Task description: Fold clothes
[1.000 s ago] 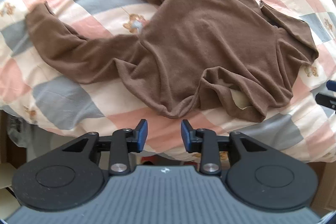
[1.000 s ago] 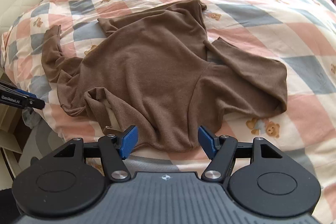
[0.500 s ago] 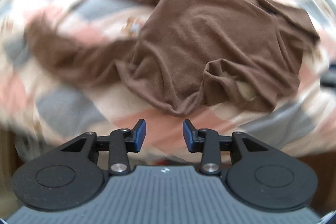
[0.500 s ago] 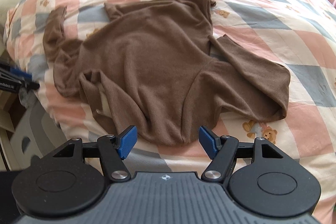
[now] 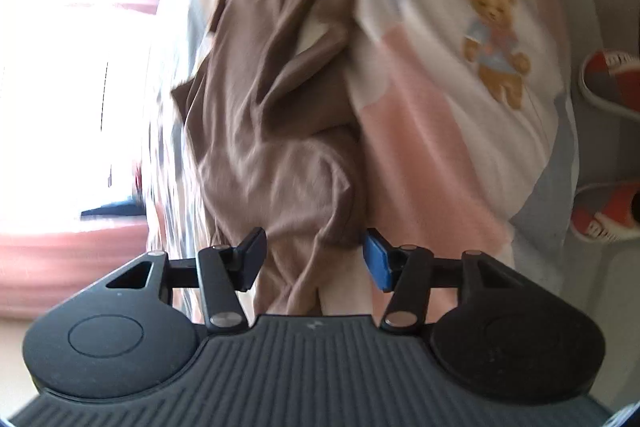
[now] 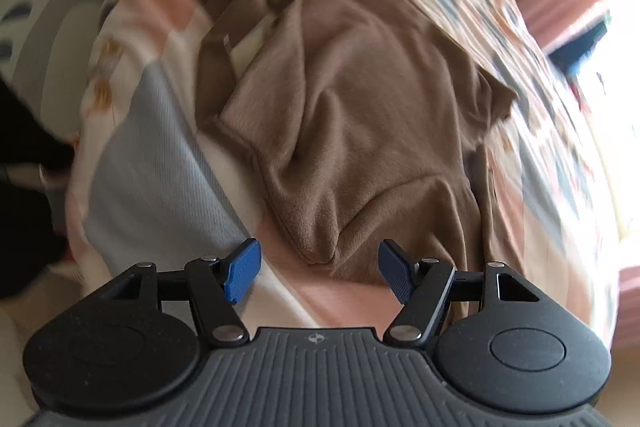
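A brown long-sleeved top point(image 5: 276, 99) lies crumpled on a checked quilt point(image 5: 420, 131) on a bed. In the left wrist view the scene is tilted; my left gripper point(image 5: 314, 259) is open, and a hem fold of the top reaches down between its fingers without being clamped. In the right wrist view the same brown top point(image 6: 360, 99) spreads ahead, its near hem corner just beyond my right gripper point(image 6: 320, 271), which is open and holds nothing. A pale label shows in a fold of the top point(image 6: 248, 47).
The quilt point(image 6: 160, 179) drapes over the bed's edge. Two red and white slippers point(image 5: 612, 83) lie on the floor at the right of the left wrist view. A bright window with pink curtains point(image 5: 60, 75) is at the left. A grey stool point(image 6: 36, 27) stands beside the bed.
Both grippers have dropped close to the top's near hem and rolled sideways, so the views are tilted. The left gripper's fingers have spread wider around the hem fold. The top itself has not moved.
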